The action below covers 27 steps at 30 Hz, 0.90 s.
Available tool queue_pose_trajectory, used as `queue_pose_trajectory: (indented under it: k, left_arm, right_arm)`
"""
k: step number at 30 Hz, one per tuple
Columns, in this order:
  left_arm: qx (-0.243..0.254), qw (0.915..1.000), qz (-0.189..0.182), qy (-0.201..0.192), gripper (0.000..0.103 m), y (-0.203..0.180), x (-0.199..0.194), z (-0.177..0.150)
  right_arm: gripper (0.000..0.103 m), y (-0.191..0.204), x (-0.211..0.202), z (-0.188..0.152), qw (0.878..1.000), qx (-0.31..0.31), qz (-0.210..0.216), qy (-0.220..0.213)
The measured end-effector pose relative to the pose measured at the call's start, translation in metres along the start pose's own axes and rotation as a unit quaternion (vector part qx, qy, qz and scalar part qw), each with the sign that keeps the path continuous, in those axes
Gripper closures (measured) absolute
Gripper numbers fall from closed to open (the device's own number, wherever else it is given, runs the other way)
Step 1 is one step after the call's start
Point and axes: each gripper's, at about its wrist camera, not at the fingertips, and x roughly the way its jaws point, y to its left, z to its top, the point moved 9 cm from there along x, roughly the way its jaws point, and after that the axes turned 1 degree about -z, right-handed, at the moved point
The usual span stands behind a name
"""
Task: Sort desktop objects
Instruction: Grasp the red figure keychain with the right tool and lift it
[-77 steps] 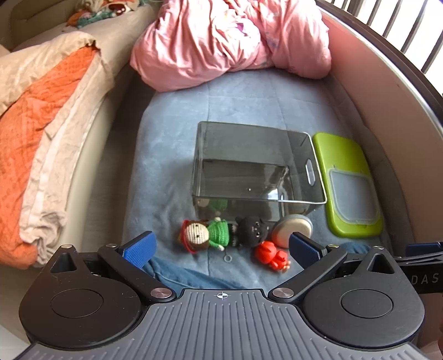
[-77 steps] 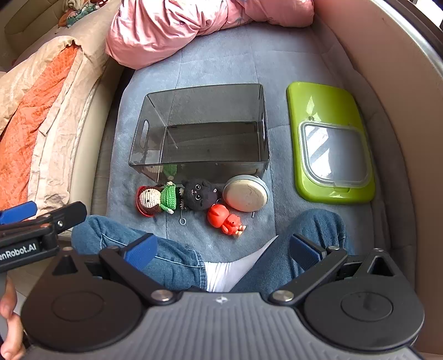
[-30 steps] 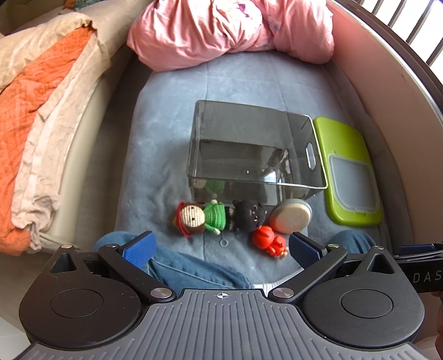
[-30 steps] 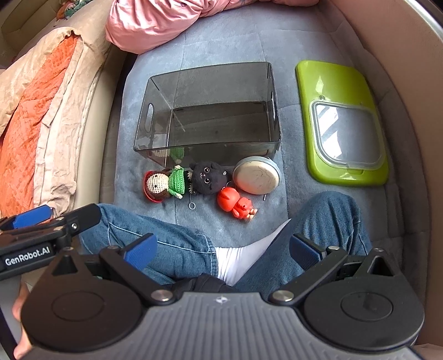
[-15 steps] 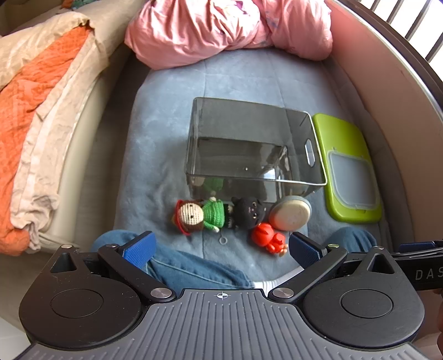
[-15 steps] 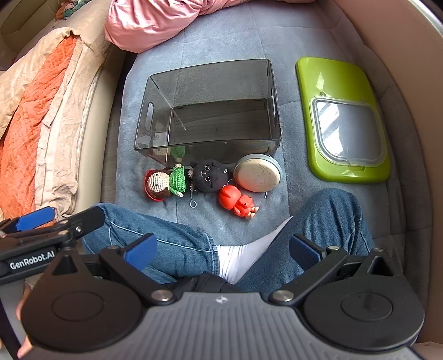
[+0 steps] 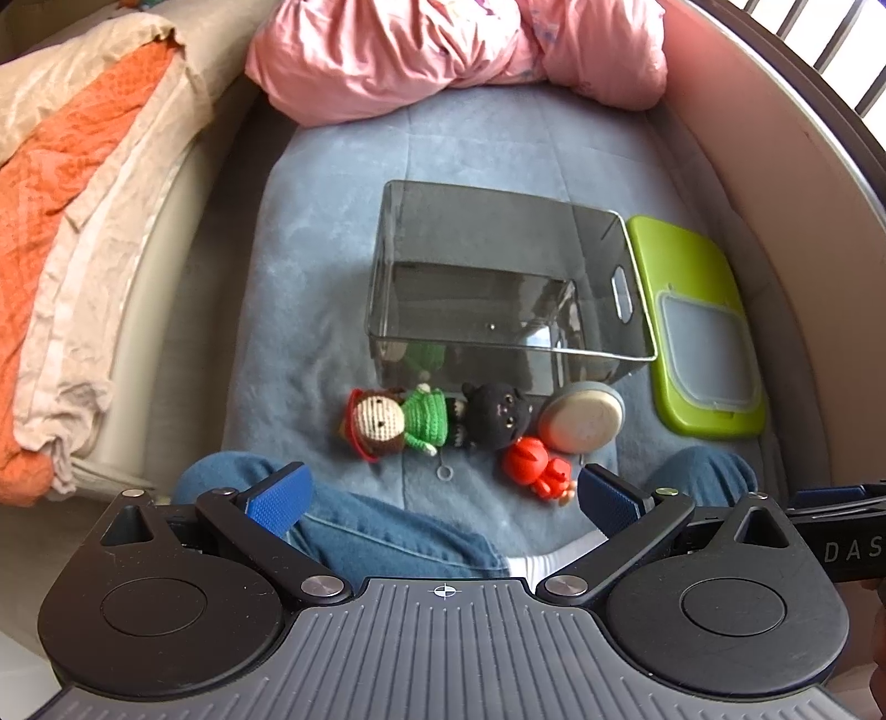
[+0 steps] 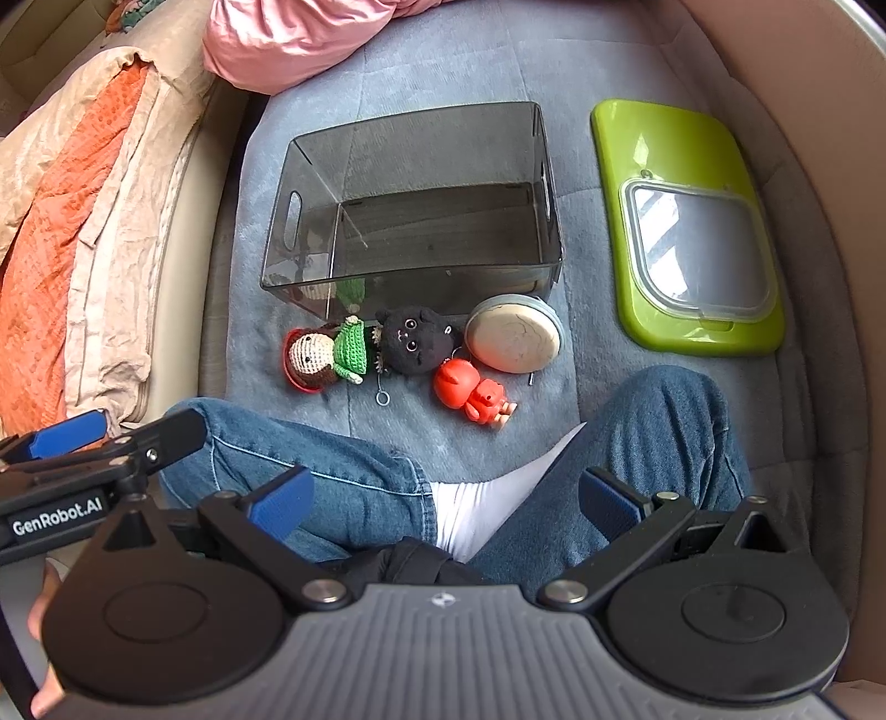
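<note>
— Fingers (image 7: 277,497) of the left gripper (image 7: 441,501)?
— Spread wide, grasping nothing, poised above a jeans-clad knee (image 7: 354,520), well short of the toys. Same for the right gripper (image 8: 443,498): released, held over the lap, pointing toward the grey bin (image 8: 412,210).
— And the toys?
— Lined up on the blue-grey mat (image 8: 498,72), along the bin's near wall. Crochet doll (image 8: 326,351) nearest the mat's left edge, touching the black plush cat (image 8: 415,339); round beige tin (image 8: 512,332) beside it, leaning against the bin; red figure (image 8: 470,390) a little nearer the knees. Green lid (image 8: 686,227) flat by the mat's right edge, apart from the bin.
— Anything hard to make out?
— Doll's legs tucked behind the cat. Small metal ring (image 8: 381,399) in front, its chain barely traceable. Part of the left gripper at the right-wrist view's left border, cut off. Pink bedding (image 7: 443,50) cropped at the top.
</note>
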Motion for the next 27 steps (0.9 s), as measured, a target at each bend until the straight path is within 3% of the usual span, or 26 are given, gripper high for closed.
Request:
queue_pose_trajectory:
  k: [3, 5, 7, 9, 11, 13, 15, 17, 19, 21, 23, 25, 27]
  left_arm:
    - [0.013, 0.9997, -0.022, -0.003, 0.000, 0.000, 0.022, -0.002]
    - [0.014, 0.9990, -0.043, 0.001, 0.000, 0.003, 0.043, -0.006]
    - [0.010, 0.9984, -0.055, -0.004, 0.000, 0.011, 0.070, -0.012]
    - [0.008, 0.9989, -0.047, -0.005, 0.000, 0.022, 0.096, -0.018]
    - [0.005, 0.9996, -0.026, 0.013, 0.000, 0.034, 0.118, -0.026]
    - [-0.014, 0.9985, -0.036, 0.038, 0.000, 0.046, 0.134, -0.032]
    - [-0.048, 0.9952, -0.060, 0.060, 0.000, 0.059, 0.145, -0.036]
    - [-0.087, 0.9904, -0.080, 0.072, 0.000, 0.074, 0.152, -0.039]
    - [-0.122, 0.9846, -0.101, 0.074, 0.000, 0.088, 0.156, -0.041]
    - [-0.147, 0.9780, -0.131, 0.068, 0.000, 0.094, 0.155, -0.042]
    - [-0.151, 0.9762, -0.142, 0.064, 0.000, 0.095, 0.153, -0.041]
    - [-0.131, 0.9797, -0.139, 0.061, 0.000, 0.091, 0.153, -0.039]
    - [-0.110, 0.9839, -0.130, 0.055, 0.000, 0.087, 0.153, -0.035]
  right_arm:
    - [0.000, 0.001, 0.009, 0.002, 1.000, -0.004, 0.015, -0.003]
    - [0.000, 0.008, 0.019, 0.005, 0.997, -0.026, 0.064, -0.025]
    - [0.001, 0.014, 0.038, 0.005, 0.990, -0.064, 0.111, -0.063]
    - [0.000, 0.014, 0.059, 0.007, 0.981, -0.099, 0.119, -0.115]
    - [0.000, 0.012, 0.082, 0.008, 0.966, -0.170, 0.072, -0.181]
    - [0.001, 0.011, 0.117, 0.008, 0.944, -0.258, -0.005, -0.208]
    - [0.014, 0.010, 0.160, 0.004, 0.940, -0.299, -0.033, -0.159]
    - [0.023, 0.011, 0.195, 0.001, 0.945, -0.309, -0.029, -0.102]
    - [0.028, 0.017, 0.219, 0.000, 0.946, -0.315, -0.018, -0.073]
    - [0.033, 0.023, 0.240, 0.003, 0.936, -0.341, -0.046, -0.067]
    - [0.035, 0.025, 0.260, 0.005, 0.924, -0.371, -0.071, -0.061]
    - [0.046, 0.020, 0.284, 0.006, 0.924, -0.372, -0.082, -0.026]
    - [0.046, 0.017, 0.302, 0.008, 0.925, -0.370, -0.088, -0.003]
